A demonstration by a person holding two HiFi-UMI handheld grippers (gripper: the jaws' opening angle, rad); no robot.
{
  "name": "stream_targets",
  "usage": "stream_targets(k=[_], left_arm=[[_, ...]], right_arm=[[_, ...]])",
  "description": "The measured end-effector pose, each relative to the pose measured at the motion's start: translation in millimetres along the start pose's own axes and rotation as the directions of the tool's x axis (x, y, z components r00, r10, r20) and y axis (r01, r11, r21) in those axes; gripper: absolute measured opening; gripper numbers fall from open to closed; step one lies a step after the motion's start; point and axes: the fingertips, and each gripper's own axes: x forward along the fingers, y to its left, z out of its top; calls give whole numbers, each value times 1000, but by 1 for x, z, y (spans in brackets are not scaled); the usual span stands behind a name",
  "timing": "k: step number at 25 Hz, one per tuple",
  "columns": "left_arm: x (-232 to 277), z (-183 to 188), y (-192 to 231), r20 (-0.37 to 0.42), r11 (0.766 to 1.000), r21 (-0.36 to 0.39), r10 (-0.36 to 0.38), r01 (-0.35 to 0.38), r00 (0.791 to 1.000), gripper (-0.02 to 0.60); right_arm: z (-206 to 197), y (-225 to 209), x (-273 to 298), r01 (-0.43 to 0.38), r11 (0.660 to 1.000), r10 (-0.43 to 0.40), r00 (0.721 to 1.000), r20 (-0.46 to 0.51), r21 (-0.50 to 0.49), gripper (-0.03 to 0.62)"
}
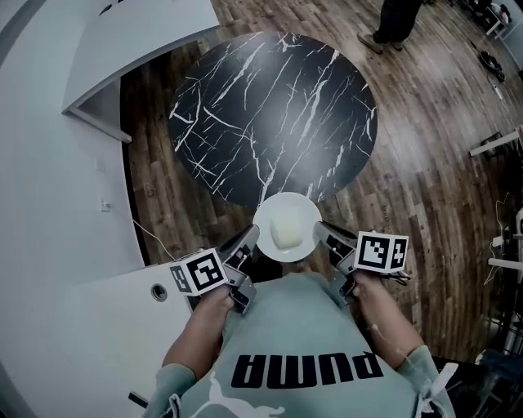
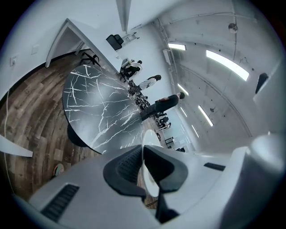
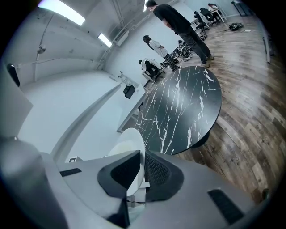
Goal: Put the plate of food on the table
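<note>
A white plate [image 1: 304, 214] with a pale block of food [image 1: 287, 235] on it hangs in the air just short of the near edge of a round black marble table [image 1: 274, 114]. My left gripper [image 1: 250, 239] is shut on the plate's left rim and my right gripper [image 1: 321, 233] is shut on its right rim. In the left gripper view the plate [image 2: 149, 137] shows edge-on between the jaws of the left gripper [image 2: 143, 166]. In the right gripper view the plate [image 3: 130, 141] sits in the right gripper [image 3: 143, 172], with the table [image 3: 183, 107] beyond.
Dark wood floor [image 1: 425, 139] surrounds the table. A white counter or wall [image 1: 49, 163] runs along the left. A person's legs [image 1: 392, 24] stand beyond the table; people [image 3: 178, 27] and office chairs are far behind it.
</note>
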Motion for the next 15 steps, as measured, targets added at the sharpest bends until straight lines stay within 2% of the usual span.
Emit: stream_targets(k=[9, 15], left_arm=[[9, 54, 13, -44, 997, 13, -77, 78, 996, 25], [16, 71, 15, -60, 995, 21, -99, 101, 993, 25]], right_arm=[[30, 21, 33, 46, 999, -46, 997, 66, -3, 37], [42, 24, 42, 76, 997, -76, 993, 85, -2, 37]])
